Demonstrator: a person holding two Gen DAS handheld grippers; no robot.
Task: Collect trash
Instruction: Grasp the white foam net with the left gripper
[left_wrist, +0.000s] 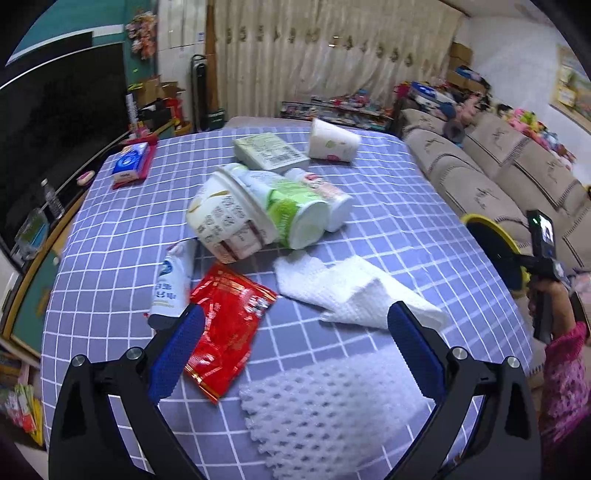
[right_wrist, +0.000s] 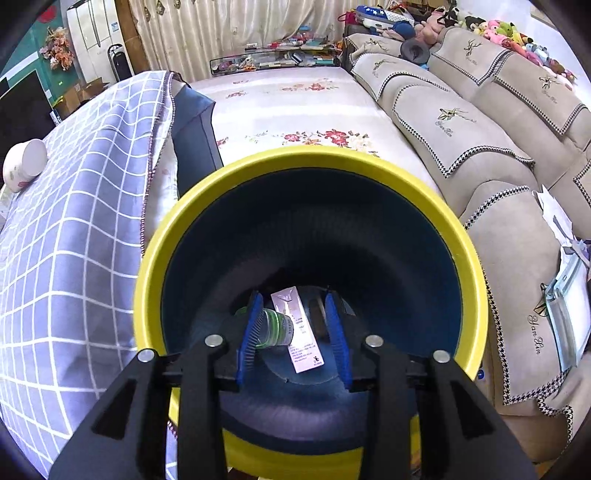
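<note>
1. left wrist view: left gripper (left_wrist: 295, 328) hovers over a table under a purple checked cloth (left_wrist: 388, 206), jaws spread wide, nothing between the blue pads.
2. landmark for this view: the big paper cup (left_wrist: 225, 221), on its side near the cloth's middle.
3. a green-and-white bottle (left_wrist: 291, 210) lies touching the paper cup on its right; a second, pinkish bottle (left_wrist: 328, 199) lies just behind that one.
4. a flat green box (left_wrist: 269, 151) sits beyond the paper cup; a small floral cup (left_wrist: 332, 142) lies tipped over further right of the box.
5. a red foil wrapper (left_wrist: 229, 328) lies on the near side of the paper cup, its edge just beside the left finger (left_wrist: 177, 354); a white-and-blue tube (left_wrist: 171, 284) lies left of the wrapper.
6. a white paper towel (left_wrist: 354, 288) lies near-right of the paper cup, its corner behind the right finger; a white foam net (left_wrist: 325, 410) lies nearest the camera.
7. a blue tissue pack (left_wrist: 131, 162) sits far left of the paper cup, well apart.
8. right wrist view: right gripper (right_wrist: 295, 332) points down into a yellow-rimmed bin (right_wrist: 155, 258), jaws partly open, holding nothing.
9. on the bin floor: a small clear bottle with green band (right_wrist: 275, 326), beside the left pad, contact unclear; a pale strip packet (right_wrist: 299, 332) lies between the fingers, not gripped.
10. the bin stands just right of the checked cloth's hanging edge.
</note>
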